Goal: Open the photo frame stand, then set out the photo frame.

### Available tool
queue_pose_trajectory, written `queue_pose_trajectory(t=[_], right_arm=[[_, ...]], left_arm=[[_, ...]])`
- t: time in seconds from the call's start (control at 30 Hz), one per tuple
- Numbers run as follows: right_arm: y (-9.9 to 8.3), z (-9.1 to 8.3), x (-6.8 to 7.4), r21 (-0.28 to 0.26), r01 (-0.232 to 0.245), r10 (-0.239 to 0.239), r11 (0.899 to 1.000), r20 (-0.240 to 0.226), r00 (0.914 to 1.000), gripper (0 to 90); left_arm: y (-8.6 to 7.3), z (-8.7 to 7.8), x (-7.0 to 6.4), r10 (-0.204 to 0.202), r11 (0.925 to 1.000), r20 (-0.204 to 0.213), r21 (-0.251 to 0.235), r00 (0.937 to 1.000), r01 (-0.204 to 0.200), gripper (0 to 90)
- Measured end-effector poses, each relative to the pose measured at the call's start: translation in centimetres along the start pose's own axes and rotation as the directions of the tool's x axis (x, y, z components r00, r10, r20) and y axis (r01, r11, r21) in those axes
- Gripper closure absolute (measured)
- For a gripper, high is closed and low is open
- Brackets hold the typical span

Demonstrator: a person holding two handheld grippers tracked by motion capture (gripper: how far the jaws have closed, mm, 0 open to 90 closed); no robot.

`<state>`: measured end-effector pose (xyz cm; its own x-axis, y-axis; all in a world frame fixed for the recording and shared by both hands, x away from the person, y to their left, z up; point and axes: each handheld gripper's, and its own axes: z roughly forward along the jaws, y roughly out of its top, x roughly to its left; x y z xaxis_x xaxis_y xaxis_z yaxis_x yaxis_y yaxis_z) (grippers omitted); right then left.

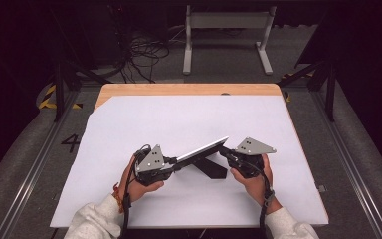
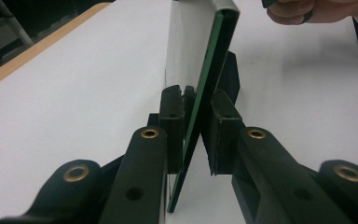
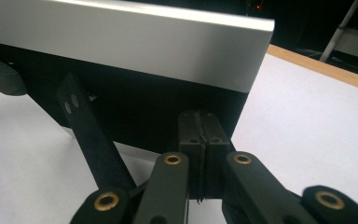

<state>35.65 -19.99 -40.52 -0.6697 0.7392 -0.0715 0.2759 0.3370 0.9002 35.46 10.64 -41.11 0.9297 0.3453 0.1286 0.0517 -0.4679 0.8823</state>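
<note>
A thin silver picture frame (image 1: 199, 151) with a black back is held tilted above the white sheet (image 1: 179, 114), its black stand leg (image 1: 211, 169) reaching down to the sheet. My left gripper (image 1: 175, 162) is shut on the frame's left end; in the left gripper view the green-edged frame (image 2: 205, 79) stands edge-on between the pads (image 2: 172, 121). My right gripper (image 1: 224, 151) is at the frame's right end. In the right gripper view its pads (image 3: 189, 135) are pressed together against the lower edge of the frame's black back (image 3: 135, 112), beside the stand leg (image 3: 91, 140). I cannot make out anything pinched between them.
The white sheet covers most of a wooden table (image 1: 189, 89), whose far edge shows bare. The other hand (image 2: 307, 11) shows at the top right of the left gripper view. Behind the table are a white metal stand (image 1: 226, 30) and floor cables (image 1: 139, 55).
</note>
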Motion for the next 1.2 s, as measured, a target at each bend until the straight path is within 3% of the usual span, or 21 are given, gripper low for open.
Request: queue_pose_trajectory(t=[0.77, 0.97, 1.1, 1.2], right_arm=[[0.1, 0.8, 0.4, 0.004, 0.002, -0.002, 1.000, -0.025, 0.9997, 88.6], [0.2, 1.1, 0.9, 0.012, 0.022, -0.022, 1.000, -0.021, 0.9995, 88.7], [0.3, 1.4, 0.8, 0.009, -0.011, 0.011, 1.000, -0.031, 0.9994, 88.6], [0.4, 1.4, 0.8, 0.012, -0.006, 0.007, 1.000, -0.036, 0.9993, 88.4]], left_arm=[[0.1, 0.2, -0.7, 0.015, 0.9998, -0.008, 0.015, 0.9999, -0.015, 78.9], [0.2, 0.2, -1.0, 0.016, 0.9998, 0.005, 0.015, 0.9999, -0.016, 77.6], [0.5, 0.3, -1.5, 0.029, 0.9994, 0.008, 0.019, 0.9996, -0.029, 74.9], [0.5, 0.3, -1.8, 0.025, 0.9994, 0.005, 0.024, 0.9997, -0.025, 74.2]])
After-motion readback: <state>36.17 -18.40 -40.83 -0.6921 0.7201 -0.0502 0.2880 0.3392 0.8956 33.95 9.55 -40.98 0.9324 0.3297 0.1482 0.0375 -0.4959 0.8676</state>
